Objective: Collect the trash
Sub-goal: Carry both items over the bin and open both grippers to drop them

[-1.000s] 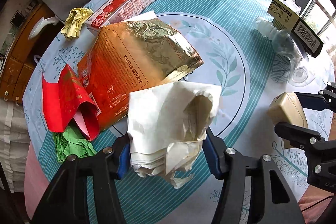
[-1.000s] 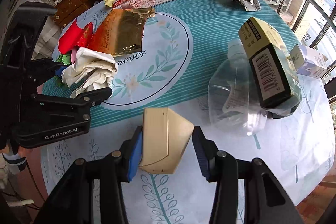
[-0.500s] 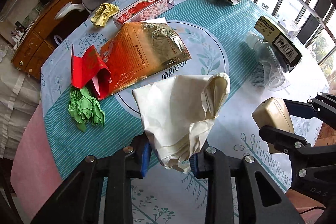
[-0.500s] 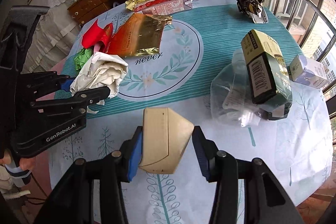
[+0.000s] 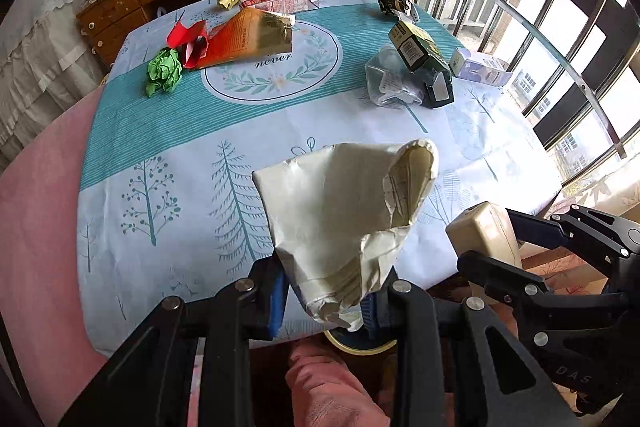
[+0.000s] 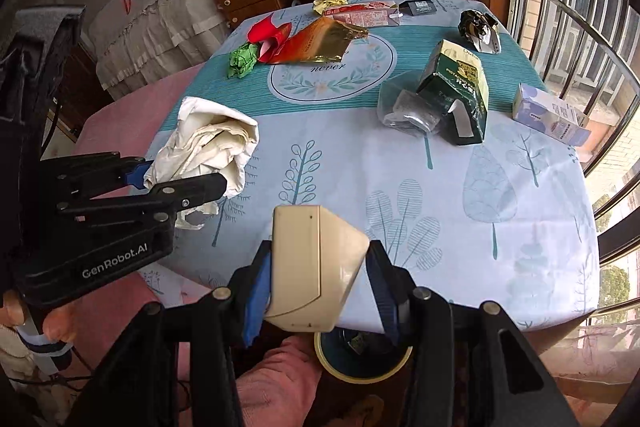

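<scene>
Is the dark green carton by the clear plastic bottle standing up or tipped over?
Tipped over: the green carton leans on the clear bottle.

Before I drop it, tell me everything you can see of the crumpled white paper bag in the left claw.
The crumpled white paper bag is off-white, creased paper with a torn open mouth at its upper right that shows a yellowish inside with faint print. The left claw is shut on its bunched lower end, blue pads pressing both sides. It hangs clear of the table, tilted up and away from the claw, near the table's front edge. Nothing else touches it. The right wrist view shows its layered folds.
</scene>
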Available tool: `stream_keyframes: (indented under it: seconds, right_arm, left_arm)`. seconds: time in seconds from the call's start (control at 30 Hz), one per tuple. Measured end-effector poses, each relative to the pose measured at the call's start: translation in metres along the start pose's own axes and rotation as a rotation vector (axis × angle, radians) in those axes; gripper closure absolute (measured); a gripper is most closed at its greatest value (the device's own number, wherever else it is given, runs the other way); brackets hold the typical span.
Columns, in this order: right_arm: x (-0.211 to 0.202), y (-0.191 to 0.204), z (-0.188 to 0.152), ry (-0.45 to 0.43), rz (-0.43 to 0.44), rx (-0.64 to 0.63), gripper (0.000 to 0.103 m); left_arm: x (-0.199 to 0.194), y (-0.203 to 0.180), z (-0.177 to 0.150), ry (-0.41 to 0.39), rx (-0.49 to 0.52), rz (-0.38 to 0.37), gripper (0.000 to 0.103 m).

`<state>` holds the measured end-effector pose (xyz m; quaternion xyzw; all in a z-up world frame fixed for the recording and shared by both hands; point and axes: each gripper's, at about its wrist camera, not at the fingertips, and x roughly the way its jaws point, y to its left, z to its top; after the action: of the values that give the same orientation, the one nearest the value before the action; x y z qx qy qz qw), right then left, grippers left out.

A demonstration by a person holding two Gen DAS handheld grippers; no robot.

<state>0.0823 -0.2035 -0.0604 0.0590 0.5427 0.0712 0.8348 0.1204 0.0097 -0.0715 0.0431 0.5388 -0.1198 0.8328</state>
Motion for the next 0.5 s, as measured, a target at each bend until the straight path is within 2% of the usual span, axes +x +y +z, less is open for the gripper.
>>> stream_keyframes:
  seconds: [0.1,0.23,0.37,0.5]
  right_arm:
    - [-0.011,-0.007,-0.030,0.024,0.013,0.011,0.056]
    - [-0.009,-0.014,-0.067,0.065,0.027,0.028,0.056]
    - [0.019,-0.028,-0.107,0.149,0.031,0.094,0.056]
    - [0.065,-0.041,-0.141,0.222,0.015,0.163,0.056]
  left_arm:
    - [-0.007,-0.013,-0.035,0.021,-0.056,-0.054,0.075]
    - [-0.007,-0.030,-0.071,0.061,-0.067,-0.070,0.075]
    - [0.009,-0.039,-0.097,0.100,-0.083,-0.082,0.075]
    - [0.048,-0.046,-0.125,0.136,-0.108,-0.096,0.075]
